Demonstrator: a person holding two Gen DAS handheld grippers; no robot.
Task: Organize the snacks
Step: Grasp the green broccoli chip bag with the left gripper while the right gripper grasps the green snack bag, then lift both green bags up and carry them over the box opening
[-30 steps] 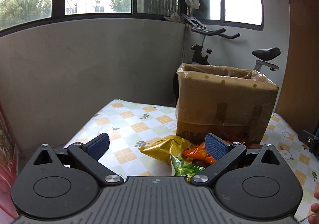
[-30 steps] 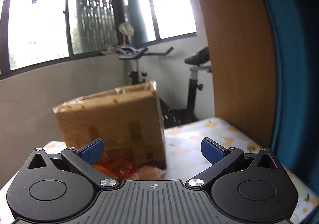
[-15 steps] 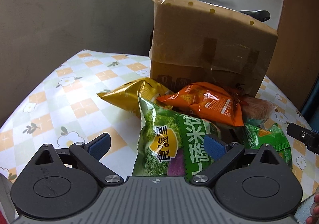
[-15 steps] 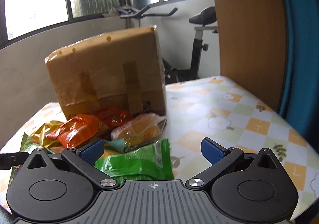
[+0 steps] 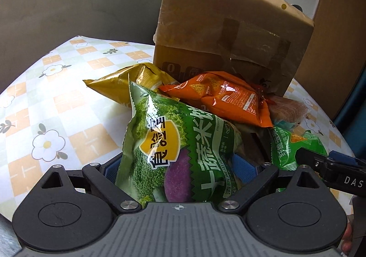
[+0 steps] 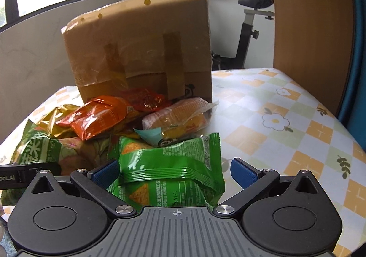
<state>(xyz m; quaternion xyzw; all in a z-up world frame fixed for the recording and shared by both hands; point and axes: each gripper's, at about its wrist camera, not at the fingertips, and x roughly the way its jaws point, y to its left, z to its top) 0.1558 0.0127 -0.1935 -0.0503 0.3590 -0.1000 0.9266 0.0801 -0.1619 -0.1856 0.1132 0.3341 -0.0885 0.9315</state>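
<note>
A pile of snack bags lies on the flowered tablecloth point(image 5: 57, 108) in front of a taped cardboard box point(image 5: 228, 35). My left gripper point(image 5: 176, 171) is open around a big green vegetable-cracker bag point(image 5: 178, 142), which lies between its blue pads. Behind that bag are a gold bag point(image 5: 128, 85) and an orange bag point(image 5: 224, 96). My right gripper point(image 6: 173, 173) is open over a small green bag point(image 6: 169, 165); its right pad stands apart from the bag. Further back lie a clear pack of orange cakes point(image 6: 180, 115) and a red packet point(image 6: 146, 99).
The cardboard box point(image 6: 141, 51) stands upright just behind the pile. A wooden panel point(image 6: 308, 16) and a blue surface point(image 6: 356, 51) border the table on the right. An exercise bike point(image 6: 251, 28) stands beyond the far edge. Bare cloth point(image 6: 274, 131) lies right of the pile.
Both grippers have come down and tipped forward onto the pile. The big green bag now lies between the left fingers and the small green bag between the right fingers.
</note>
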